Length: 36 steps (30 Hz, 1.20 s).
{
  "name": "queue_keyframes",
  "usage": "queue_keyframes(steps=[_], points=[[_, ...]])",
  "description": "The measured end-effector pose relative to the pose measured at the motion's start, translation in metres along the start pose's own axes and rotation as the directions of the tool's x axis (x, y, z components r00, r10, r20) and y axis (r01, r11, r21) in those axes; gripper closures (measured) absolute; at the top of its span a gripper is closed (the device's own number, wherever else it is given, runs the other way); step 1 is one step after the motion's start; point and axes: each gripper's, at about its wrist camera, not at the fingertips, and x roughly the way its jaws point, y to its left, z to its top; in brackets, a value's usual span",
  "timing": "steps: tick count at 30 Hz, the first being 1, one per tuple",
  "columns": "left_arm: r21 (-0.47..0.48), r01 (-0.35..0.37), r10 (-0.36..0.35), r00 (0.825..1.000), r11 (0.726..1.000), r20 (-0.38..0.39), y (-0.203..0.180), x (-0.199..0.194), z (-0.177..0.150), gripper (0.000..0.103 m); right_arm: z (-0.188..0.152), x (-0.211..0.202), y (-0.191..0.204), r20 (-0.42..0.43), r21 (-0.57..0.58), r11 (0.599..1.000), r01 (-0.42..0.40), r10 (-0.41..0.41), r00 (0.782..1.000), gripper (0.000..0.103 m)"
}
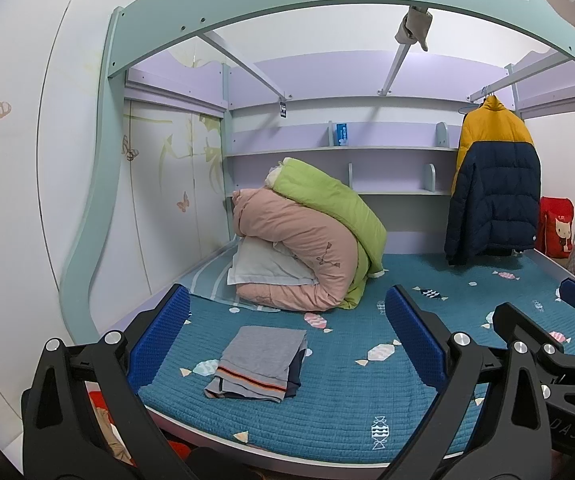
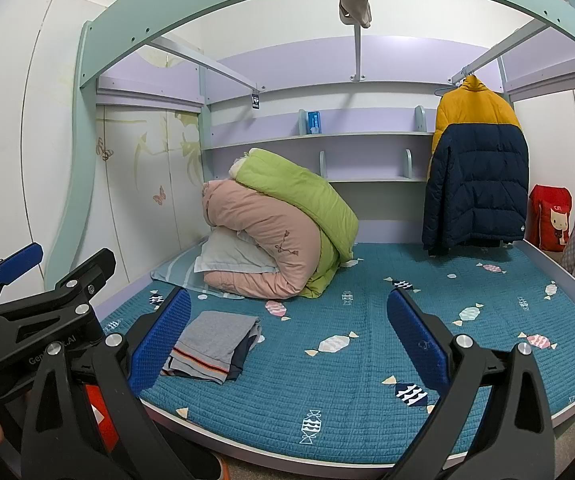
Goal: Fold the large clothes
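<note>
Grippers come first, nearest the cameras: the left gripper and the right gripper are held side by side above the near edge of the bed, each with its blue-padded fingers spread wide apart and nothing between them. In the right wrist view the left gripper shows at the near left, black arms and one blue pad visible; in the left wrist view part of the right gripper shows at the near right. Below them lies a teal quilted bedspread printed with candy and fish shapes. On its near left part rests a folded pile of clothes, a grey garment with an orange and dark stripe on top and darker navy cloth under it, lying flat and apart from both grippers. Farther back on the left stands a heap of bedding: a pink quilt rolled over a white pillow, with a green quilt leaning across its top and right side. On the far right a puffer jacket, yellow at the shoulders and navy below, hangs from a rail, its hem reaching near the bedspread. Behind the heap, lilac shelves run along the back wall, with a small blue box standing on the upper one. At the far right edge sits a red bag with a cartoon cat.
</note>
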Motion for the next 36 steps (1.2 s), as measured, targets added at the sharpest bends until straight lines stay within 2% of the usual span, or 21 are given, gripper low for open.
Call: queue_keyframes(steps=[18, 28, 36], points=[[0.006, -0.009, 0.009, 1.0, 1.0, -0.01, 0.006, 0.003, -0.002, 0.005, -0.003, 0.003, 0.015, -0.008, 0.003, 1.0, 0.008, -0.008, 1.0, 0.008], [0.024, -0.007, 0.007, 1.0, 1.0, -0.028, 0.017, 0.027, -0.002, 0.005, -0.007, 0.02, 0.021, -0.023, 0.019, 1.0, 0.024, -0.023, 0.999, 0.008], [0.061, 0.004, 0.001, 0.998, 0.998, -0.071, 0.004, 0.062, -0.005, 0.005, -0.014, 0.051, 0.0, -0.065, 0.076, 0.996, 0.051, -0.047, 0.997, 0.008]])
